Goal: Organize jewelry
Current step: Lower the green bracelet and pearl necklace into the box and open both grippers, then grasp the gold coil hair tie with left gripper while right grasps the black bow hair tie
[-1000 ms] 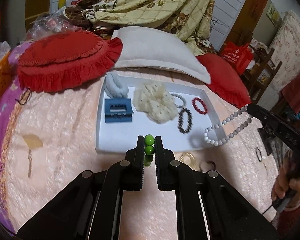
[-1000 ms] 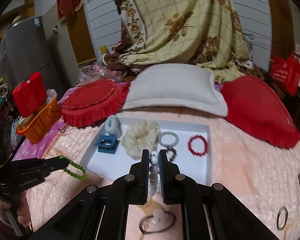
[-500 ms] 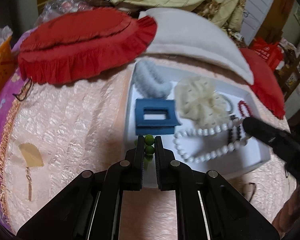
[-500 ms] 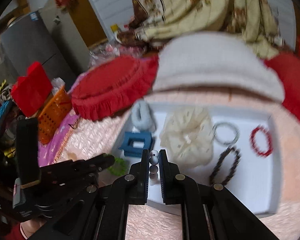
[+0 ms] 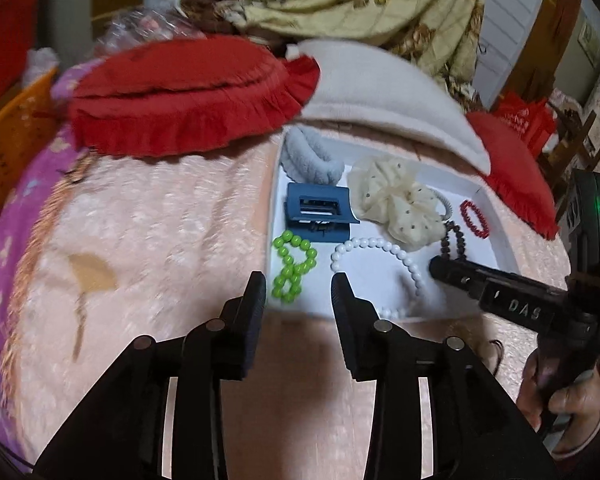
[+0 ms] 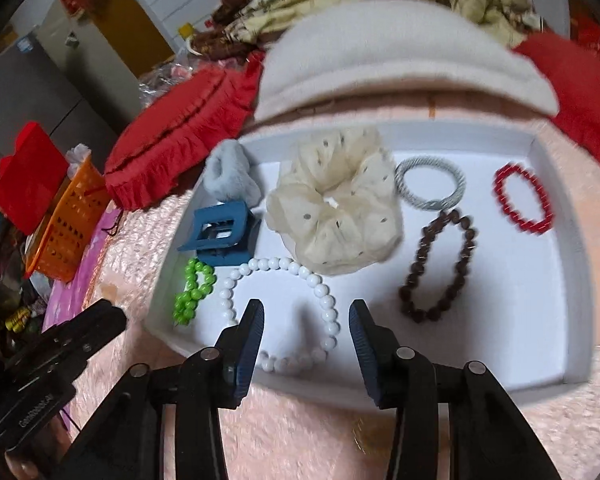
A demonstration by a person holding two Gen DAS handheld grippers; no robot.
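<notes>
Two bead strings are now lying loose in the white tray, where half a second ago each was still pinched in a pair of tongs. Starting at the left, the left gripper is standing with its jaws wide apart and nothing between them, poised over the tray's near left corner. Just beyond it the green bracelet is resting on the tray floor, twisted into a figure eight, close beside the blue hair clip. Next to the right, the white necklace is sprawling in an open loop along the near wall, its far side touching the cream scrunchie. The right gripper is hanging above that loop, jaws likewise spread and empty. Both releases look complete, so two more pieces seem to be counting as sorted.

Farther right in the tray the grey hair tie, the brown bracelet and the red bracelet are sitting apart from one another, with bare floor at the right end. A grey fluffy scrunchie is filling the far left corner. Behind the tray, the red cushion and white pillow are crowding its far edge. On the pink bedspread near the tray, something dark is peeking out beside the right tongs, too hidden to name. The crowded left end is likely to hamper further drops there.
</notes>
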